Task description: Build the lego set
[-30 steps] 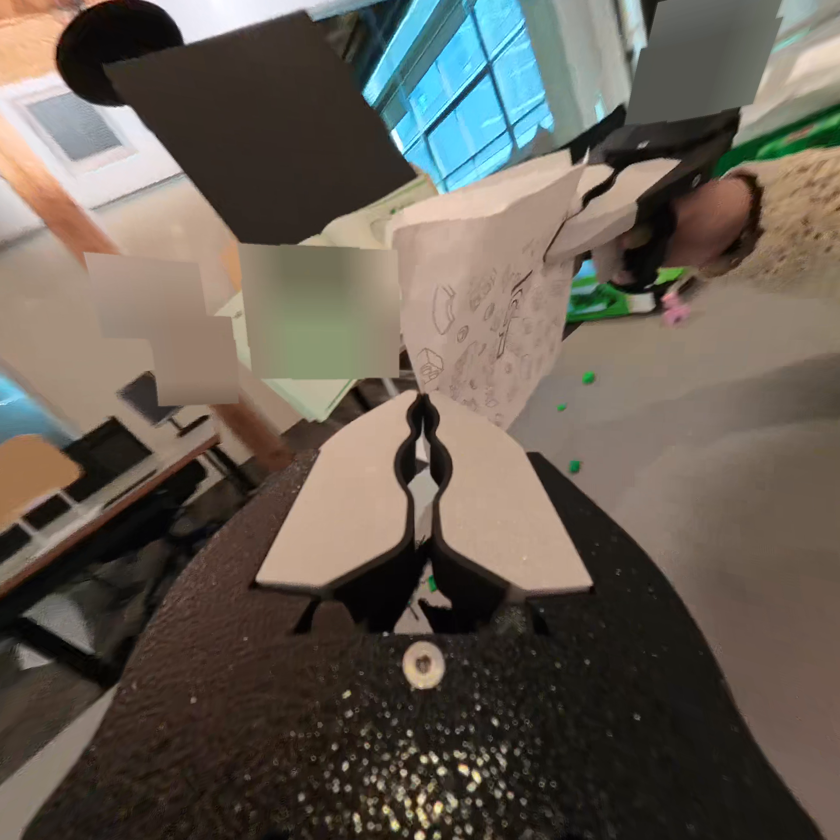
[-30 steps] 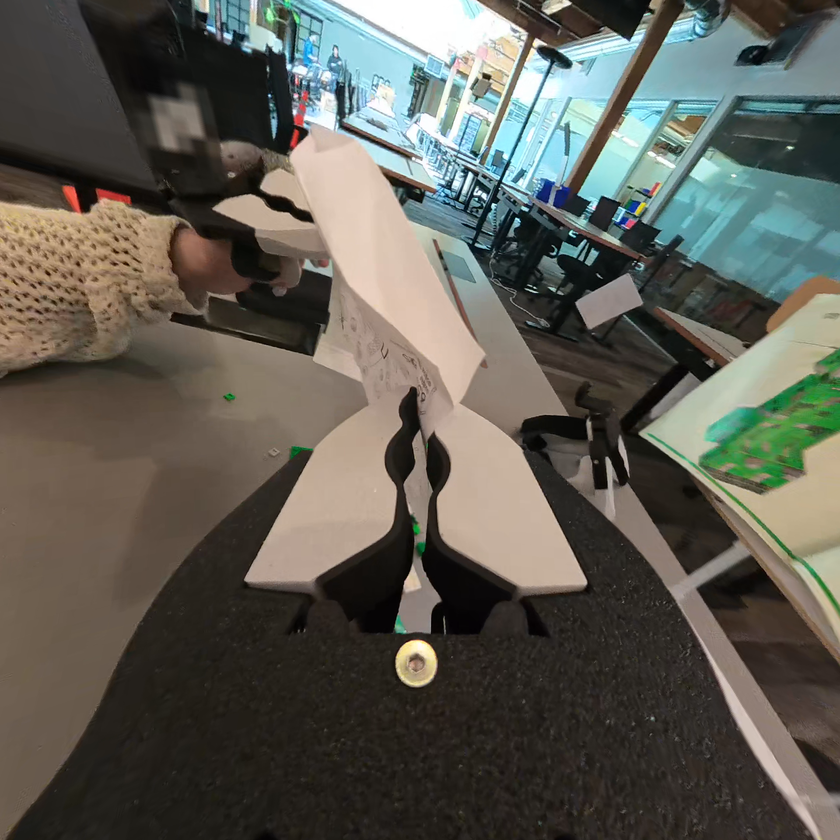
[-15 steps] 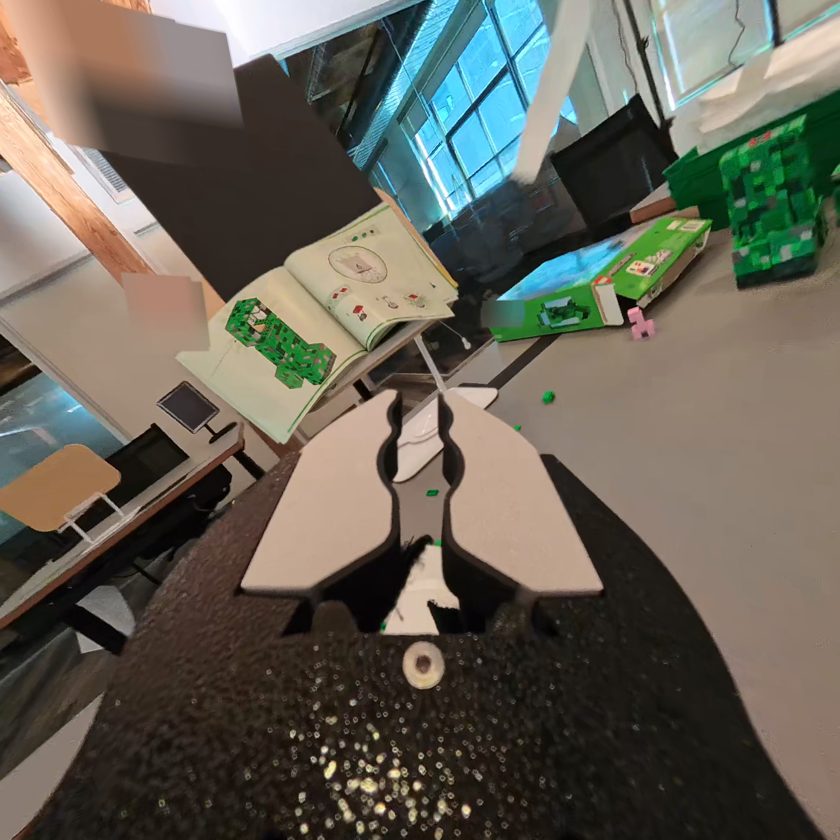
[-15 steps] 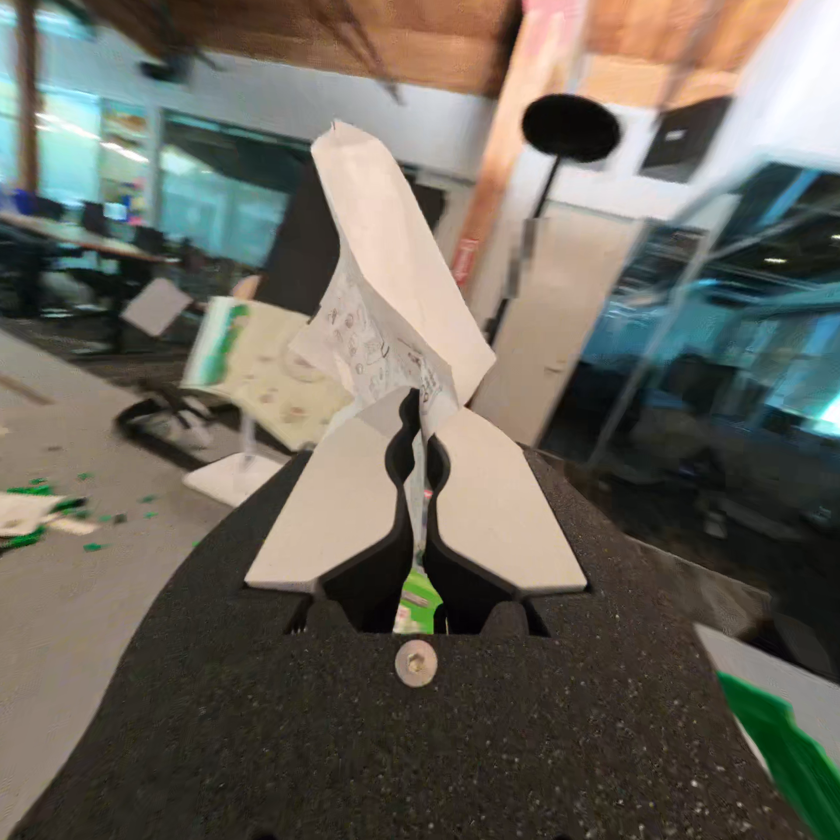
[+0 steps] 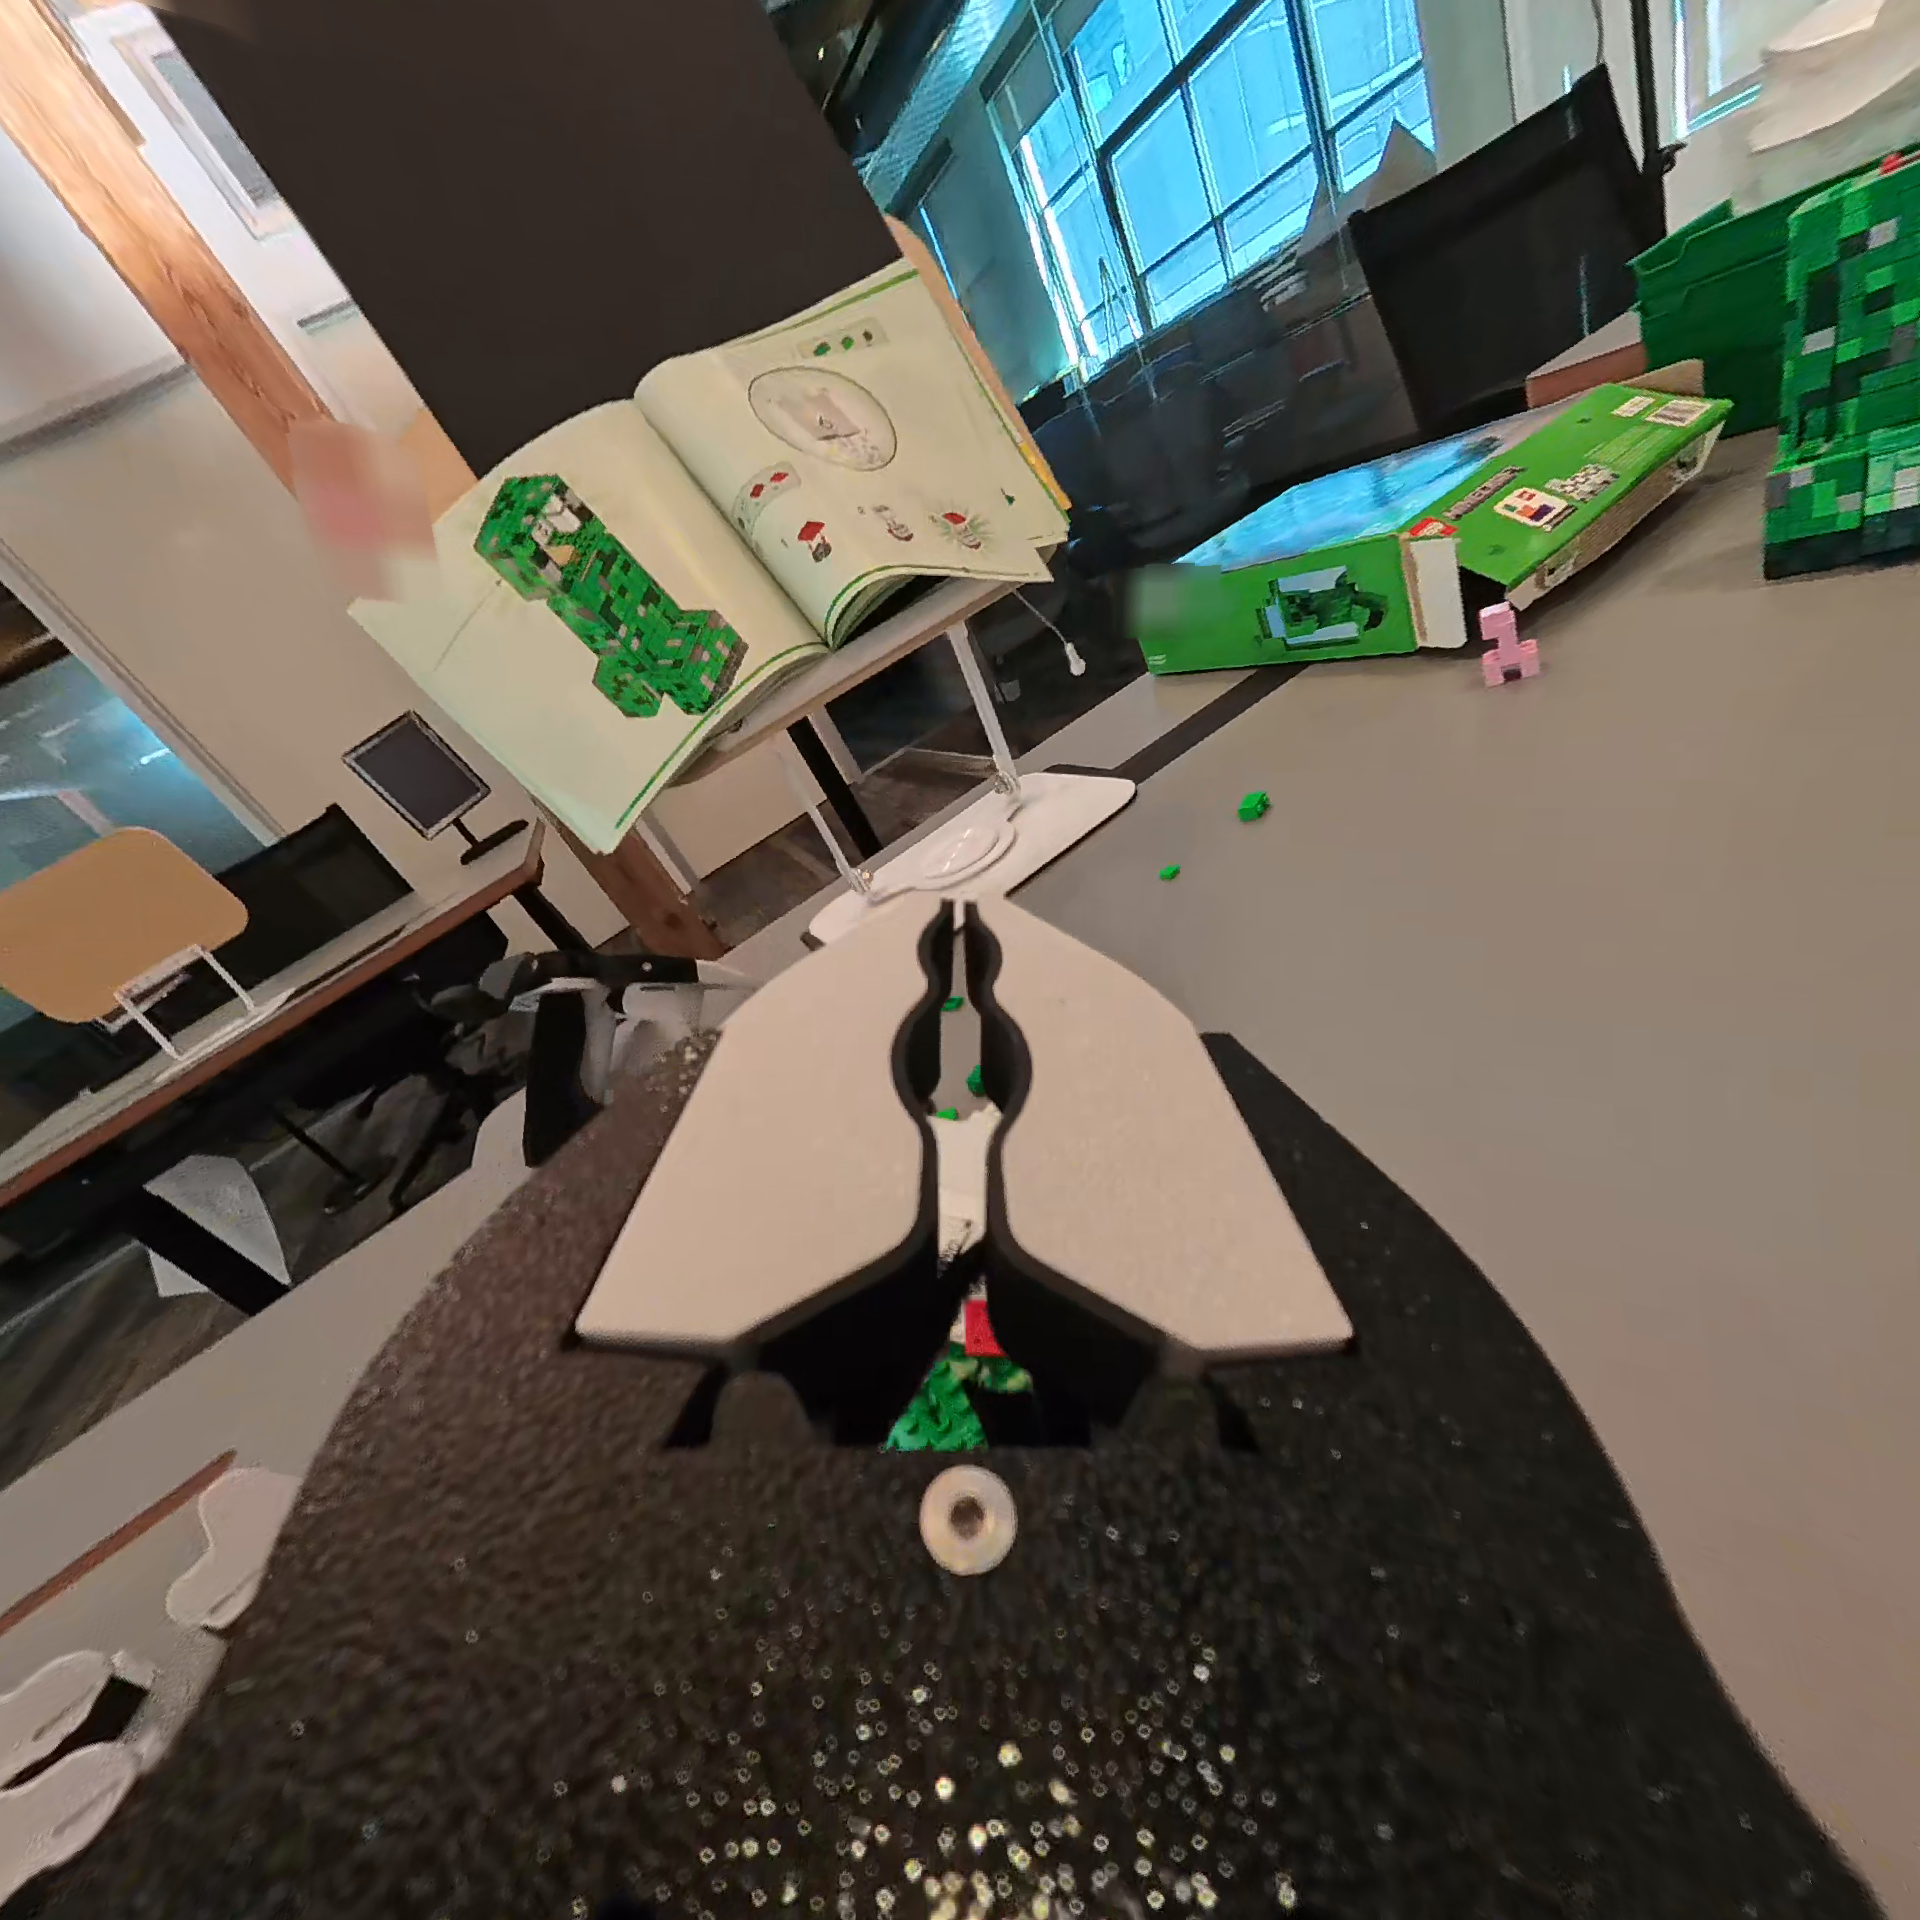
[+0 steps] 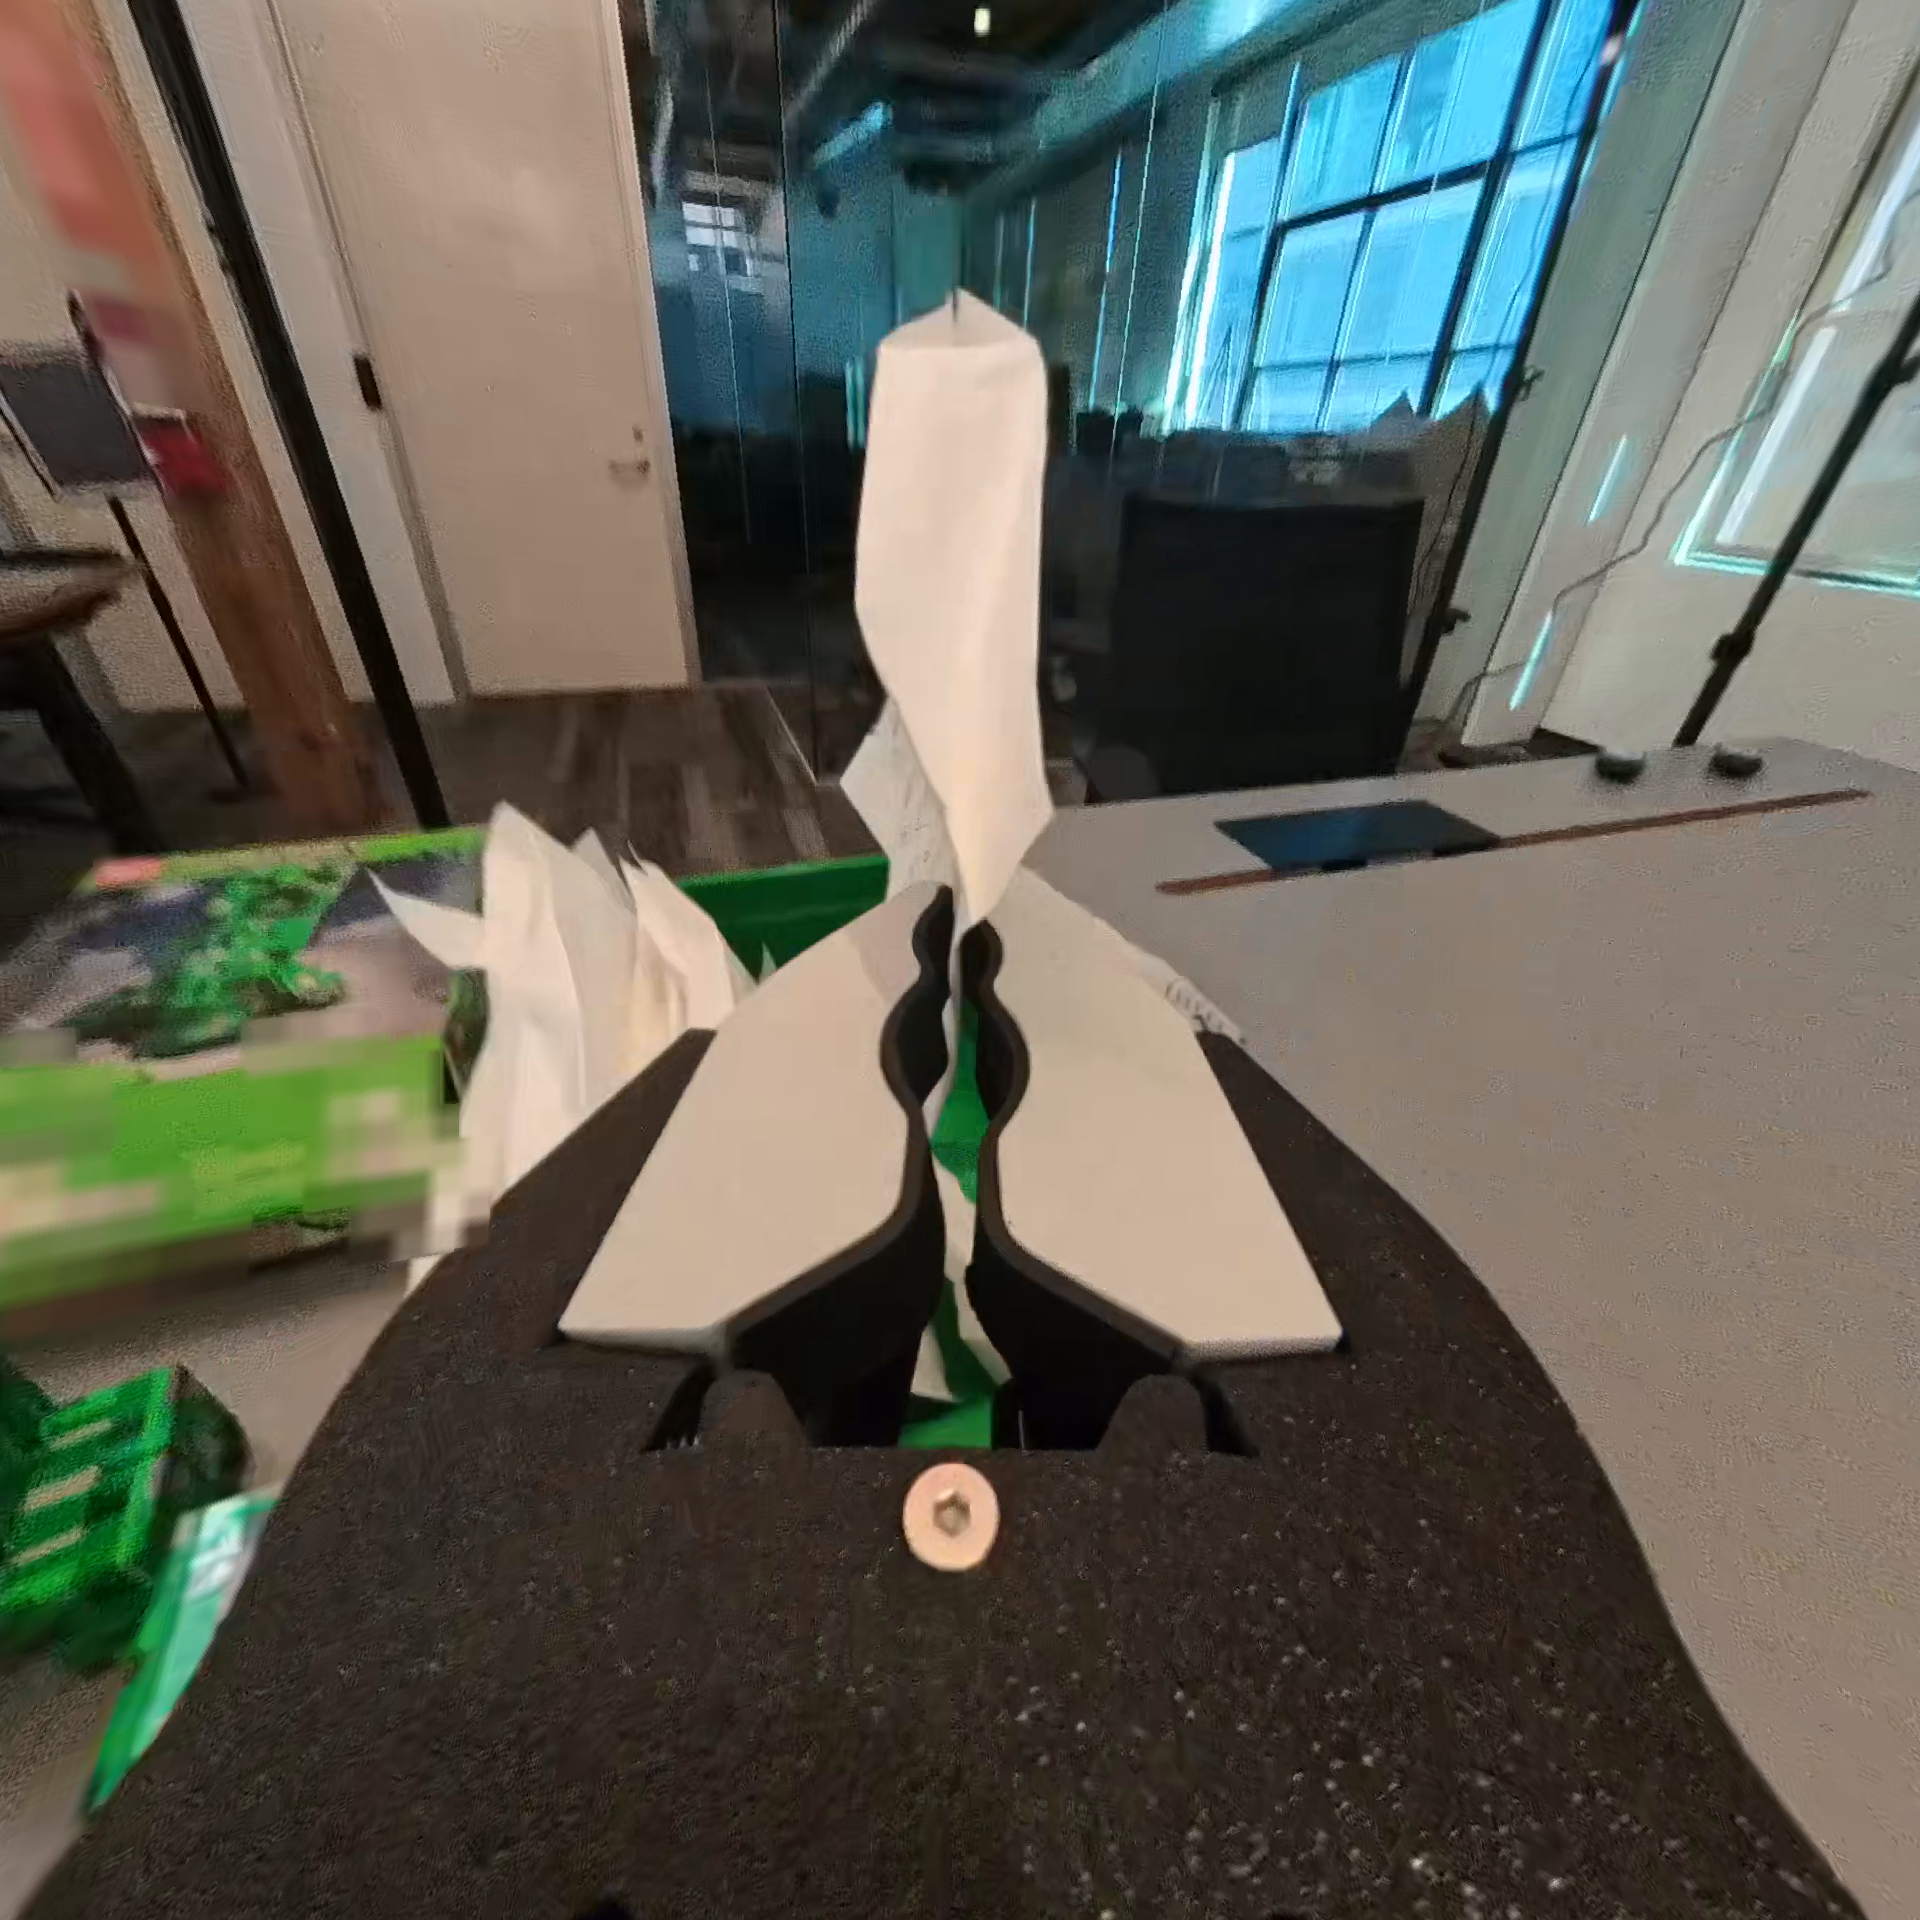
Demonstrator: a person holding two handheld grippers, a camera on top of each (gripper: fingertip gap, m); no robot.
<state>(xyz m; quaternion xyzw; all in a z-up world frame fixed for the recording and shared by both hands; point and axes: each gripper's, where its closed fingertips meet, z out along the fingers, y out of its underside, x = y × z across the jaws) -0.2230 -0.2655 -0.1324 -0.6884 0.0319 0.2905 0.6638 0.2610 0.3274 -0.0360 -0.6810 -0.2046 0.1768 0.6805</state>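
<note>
My right gripper (image 6: 956,925) is shut on a white paper bag (image 6: 951,582), which stands up crumpled from its tips. It hovers over a green bin (image 6: 800,899) holding more white paper bags (image 6: 582,987). My left gripper (image 5: 956,914) is shut and empty, low over the grey table (image 5: 1558,1039). Through its gap I see a white scrap and green Lego pieces (image 5: 940,1408) underneath. An open instruction booklet (image 5: 727,540) rests on a stand ahead of it. A tall green built model (image 5: 1849,364) stands at the far right.
A green Lego box (image 5: 1351,582) lies on its side beyond the booklet, with a small pink figure (image 5: 1507,649) next to it. Loose green bricks (image 5: 1254,805) dot the table. In the right wrist view the box (image 6: 208,1039) is at the left, green parts (image 6: 83,1486) below it. My right gripper is the nearer one to the tall green built model (image 5: 1849,364): about 35 centimeters, against 50 centimeters.
Both grippers held the paper bag one second ago. My left gripper let go, opened, then shut empty. My right gripper swung away with the bag to the green bin.
</note>
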